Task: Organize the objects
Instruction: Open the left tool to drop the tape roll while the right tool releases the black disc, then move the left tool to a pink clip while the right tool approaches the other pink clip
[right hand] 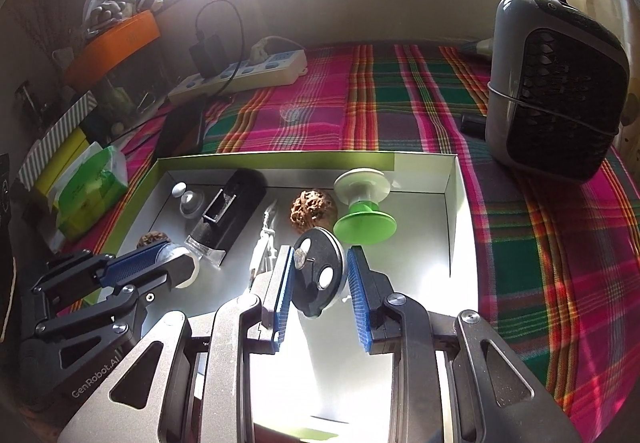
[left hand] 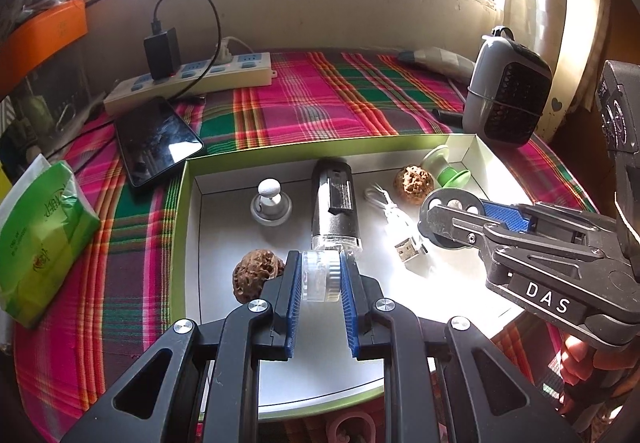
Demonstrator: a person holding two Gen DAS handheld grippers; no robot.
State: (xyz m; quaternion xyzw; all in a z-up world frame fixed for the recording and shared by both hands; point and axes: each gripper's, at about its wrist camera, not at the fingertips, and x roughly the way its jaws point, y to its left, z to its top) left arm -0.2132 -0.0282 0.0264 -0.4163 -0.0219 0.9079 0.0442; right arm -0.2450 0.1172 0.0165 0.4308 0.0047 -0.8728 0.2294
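A shallow box with green walls (left hand: 182, 211) (right hand: 450, 211) lies on the plaid cloth. My left gripper (left hand: 320, 275) is shut on a clear round plastic cap (left hand: 320, 273) over the box floor; it also shows in the right wrist view (right hand: 176, 267). My right gripper (right hand: 318, 275) is shut on a black disc with round holes (right hand: 318, 271), also seen in the left wrist view (left hand: 450, 207). In the box lie two walnuts (left hand: 254, 273) (left hand: 414, 183), a black cylinder device (left hand: 334, 203), a white USB cable (left hand: 396, 219), a green spool (right hand: 362, 211) and a small metal knob (left hand: 270, 203).
A black phone (left hand: 158, 141), a power strip with a charger (left hand: 188, 77) and a green tissue pack (left hand: 38, 239) lie left of the box. A grey fan heater (right hand: 556, 91) stands at the right. An orange box (left hand: 40, 39) sits on the far left shelf.
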